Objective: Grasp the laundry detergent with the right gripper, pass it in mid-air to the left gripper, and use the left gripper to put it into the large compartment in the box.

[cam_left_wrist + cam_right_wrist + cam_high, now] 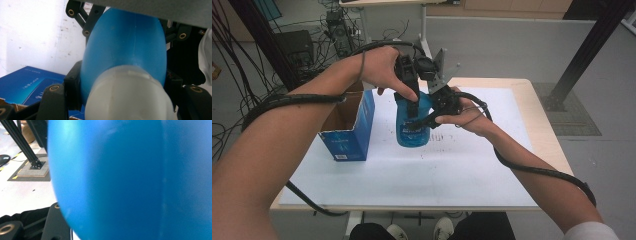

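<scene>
Holding the bottle (413, 125) from two sides, I see both tongs closed on it near the middle of the table (492, 180). My left gripper (411, 87) comes from above and its jaws clamp the upper part of the bottle; in the left gripper view the white cap (127, 97) is close to the camera and the blue body (125, 42) stands between the two black jaws, which press on both sides. My right gripper (432, 117) comes from the right side, and its jaws are almost fully closed on the lower body of the bottle; in the right gripper view the blue wall (130, 180) is so near that I cannot see the pads themselves. The bottle stands upright on the white sheet (452, 170), or just above it; I cannot tell which. The open box (349, 125) stands just beside the bottle, on its left, with a narrow gap between them. To the right and to the near edge of the table the sheet is free, so room is there. The far edge of the table is close behind the grippers.
</scene>
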`<state>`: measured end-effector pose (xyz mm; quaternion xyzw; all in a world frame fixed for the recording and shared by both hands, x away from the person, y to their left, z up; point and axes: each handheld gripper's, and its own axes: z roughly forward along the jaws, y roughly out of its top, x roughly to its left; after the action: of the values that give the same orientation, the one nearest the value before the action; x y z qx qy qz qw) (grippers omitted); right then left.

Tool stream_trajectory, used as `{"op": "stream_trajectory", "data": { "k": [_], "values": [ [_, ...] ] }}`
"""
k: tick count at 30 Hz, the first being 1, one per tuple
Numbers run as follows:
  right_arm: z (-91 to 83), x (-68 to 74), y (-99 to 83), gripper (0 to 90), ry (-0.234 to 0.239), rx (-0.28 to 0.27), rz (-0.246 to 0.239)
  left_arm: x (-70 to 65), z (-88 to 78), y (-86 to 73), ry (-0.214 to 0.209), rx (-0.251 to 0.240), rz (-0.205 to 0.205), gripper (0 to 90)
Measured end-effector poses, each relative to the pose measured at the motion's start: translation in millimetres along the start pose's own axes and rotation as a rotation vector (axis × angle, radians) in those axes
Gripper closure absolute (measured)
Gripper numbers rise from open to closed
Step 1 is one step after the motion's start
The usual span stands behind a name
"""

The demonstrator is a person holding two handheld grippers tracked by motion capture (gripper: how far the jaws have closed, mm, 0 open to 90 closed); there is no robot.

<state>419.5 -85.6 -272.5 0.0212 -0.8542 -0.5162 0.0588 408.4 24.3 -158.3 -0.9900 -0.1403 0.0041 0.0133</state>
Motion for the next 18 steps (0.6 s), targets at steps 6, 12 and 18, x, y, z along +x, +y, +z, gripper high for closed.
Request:
{"op": "stream_trajectory", "data": {
  "k": [6,12,18],
  "values": [
    [0.1,1.3,0.4,40.7,0.001,0.003,0.021,0.1,0.6,-1.6,-0.005,0.000,-0.007,37.1],
    [-0.2,1.2,1.3,40.2,-0.012,0.007,0.007,0.4,-0.2,-2.1,-0.004,-0.006,-0.007,37.2],
    [-0.8,0.6,1.3,40.4,-0.009,-0.005,0.009,0.7,-1.9,-2.2,-0.004,-0.006,-0.010,37.2]
  ]
}}
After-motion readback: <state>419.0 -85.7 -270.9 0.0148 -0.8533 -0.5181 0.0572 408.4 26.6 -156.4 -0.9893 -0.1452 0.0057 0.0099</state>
